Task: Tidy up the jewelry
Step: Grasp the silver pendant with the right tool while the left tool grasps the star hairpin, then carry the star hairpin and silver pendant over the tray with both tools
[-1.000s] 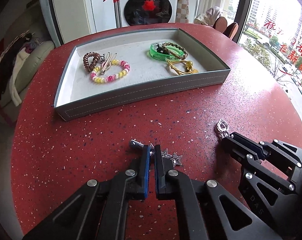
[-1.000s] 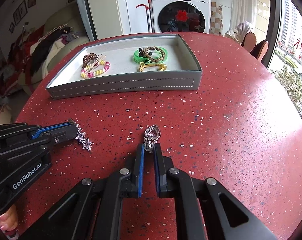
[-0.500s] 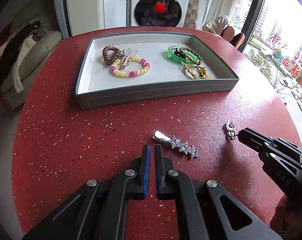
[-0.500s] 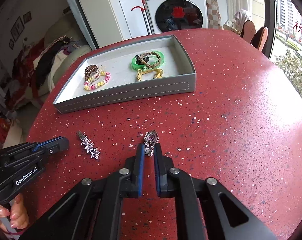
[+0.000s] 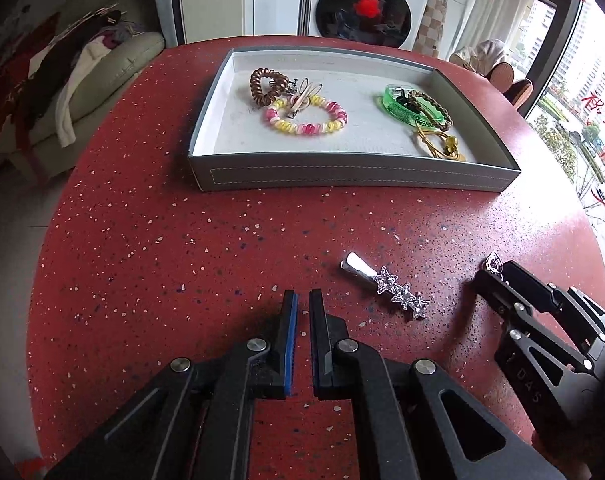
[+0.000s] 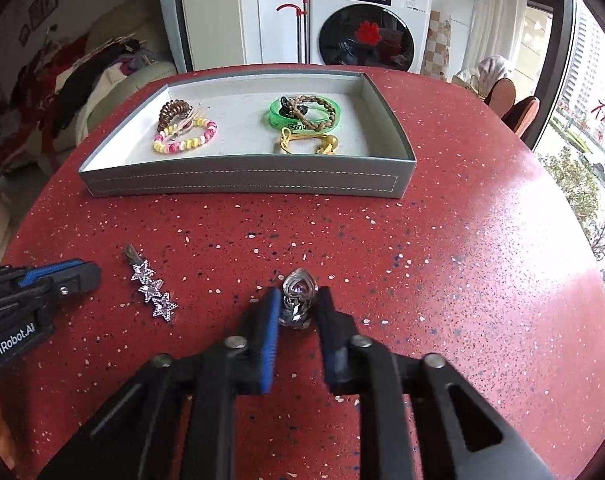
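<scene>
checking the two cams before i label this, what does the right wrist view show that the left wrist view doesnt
Right wrist only: the silver pendant whole, sitting between the right gripper pads, which have just been closing; a gap still shows beside it.
Left wrist only: the left gripper fingertips slightly apart, nothing between.
Both: the star hair clip on the red table, and the grey tray of bracelets.

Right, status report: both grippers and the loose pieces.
Left gripper empty, jaws just opening, star hair clip beside it on table. Right gripper just closing around silver pendant, grip unconfirmed. Path to tray clear.

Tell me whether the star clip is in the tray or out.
Out. The star clip lies on the red table, in front of the tray.
</scene>
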`<state>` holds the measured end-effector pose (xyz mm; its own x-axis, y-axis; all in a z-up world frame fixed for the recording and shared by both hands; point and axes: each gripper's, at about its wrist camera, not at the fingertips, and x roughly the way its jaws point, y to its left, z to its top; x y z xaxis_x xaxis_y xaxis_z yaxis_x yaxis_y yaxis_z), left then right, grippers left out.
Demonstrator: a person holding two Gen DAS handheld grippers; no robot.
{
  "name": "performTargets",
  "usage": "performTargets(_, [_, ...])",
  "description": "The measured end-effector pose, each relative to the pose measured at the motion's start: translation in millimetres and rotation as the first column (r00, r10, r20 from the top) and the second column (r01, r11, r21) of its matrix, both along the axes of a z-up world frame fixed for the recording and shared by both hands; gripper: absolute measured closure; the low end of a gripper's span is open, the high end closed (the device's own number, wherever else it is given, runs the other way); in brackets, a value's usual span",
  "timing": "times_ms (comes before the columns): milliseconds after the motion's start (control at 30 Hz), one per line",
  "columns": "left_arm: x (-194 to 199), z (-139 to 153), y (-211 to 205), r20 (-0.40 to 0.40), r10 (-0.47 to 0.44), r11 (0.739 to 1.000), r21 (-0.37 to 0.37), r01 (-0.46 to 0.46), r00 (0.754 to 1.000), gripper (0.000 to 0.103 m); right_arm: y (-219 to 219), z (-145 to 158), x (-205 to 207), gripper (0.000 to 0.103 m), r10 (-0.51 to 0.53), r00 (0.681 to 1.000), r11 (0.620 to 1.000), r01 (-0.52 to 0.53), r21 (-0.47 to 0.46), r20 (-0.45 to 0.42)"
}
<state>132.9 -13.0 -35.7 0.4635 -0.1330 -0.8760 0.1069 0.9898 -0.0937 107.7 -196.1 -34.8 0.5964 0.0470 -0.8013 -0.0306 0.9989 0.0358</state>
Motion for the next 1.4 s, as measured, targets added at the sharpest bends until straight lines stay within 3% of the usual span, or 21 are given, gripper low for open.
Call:
performTargets(33, [0.4,0.4,0.7,-0.001,0.007,1.0,0.0,-0.007,1.0,0.013,-2.6,0.0,-0.9,0.086,-0.002,1.0,1.0,0.002,0.004,0.002])
performTargets(67, [-0.3,1.7,2.4,0.005,0.029,1.0,-0.001,-0.029,1.0,0.0,-4.9,-0.1,-2.0,0.087,-0.003,1.0,1.0,0.003,0.009,0.005])
performTargets(133, [-1.8,6.6,2.0,0.047,0.043,0.999,0.001,-0.043,0.998,0.0,-9.7,-0.4,-3.4,0.087,-0.006,1.0,1.0,0.006,0.03,0.01])
performTargets(267, [3.6,7.2,-8.2,0.046,0.034,0.999,0.002,-0.034,0.998,0.0,-14.1,-0.7,-4.4,0.087,-0.006,1.0,0.999,0.005,0.051,0.012])
performTargets(400, [13.0,0.9,-21.7,-0.002,0.025,1.0,-0.017,-0.025,1.0,0.0,-16.8,-1.1,-5.5,0.087,-0.007,1.0,0.997,0.006,0.071,0.017])
performTargets(500, [17.5,-6.2,-30.5,-0.036,0.023,1.0,-0.005,-0.024,0.999,0.004,-17.7,-1.4,-5.8,0.087,-0.007,1.0,0.997,0.005,0.079,0.021])
performTargets(633, [17.0,-9.1,-36.3,-0.021,0.014,1.0,0.011,-0.014,1.0,0.012,-17.8,-1.3,-5.3,0.087,-0.004,1.0,0.997,0.003,0.079,0.022])
performTargets(733, [14.4,-7.0,-40.9,0.021,-0.033,0.997,0.069,0.031,0.999,0.06,-17.4,-1.3,-5.3,0.087,-0.005,1.0,0.997,0.003,0.077,0.022])
performTargets(800, [13.8,-6.1,-37.6,0.022,-0.059,0.997,0.041,0.058,0.998,0.067,-17.7,-1.3,-5.3,0.087,-0.006,1.0,0.997,0.004,0.08,0.022])
performTargets(900, [11.1,-5.1,-28.5,0.024,-0.088,0.996,-0.023,0.089,0.996,0.069,-18.7,-1.0,-5.2,0.087,-0.008,1.0,0.996,0.006,0.093,0.018])
performTargets(1067, [2.5,-0.4,-19.1,0.054,-0.129,0.99,-0.046,0.132,0.99,0.069,-24.7,5.4,-7.6,0.087,-0.015,1.0,0.99,0.012,0.138,0.021])
performTargets(1400, [-7.3,17.4,-12.6,0.11,-0.171,0.984,-0.026,0.175,0.979,0.069,-29.8,25.4,-10.5,0.086,-0.016,0.999,0.979,0.009,0.205,0.035])
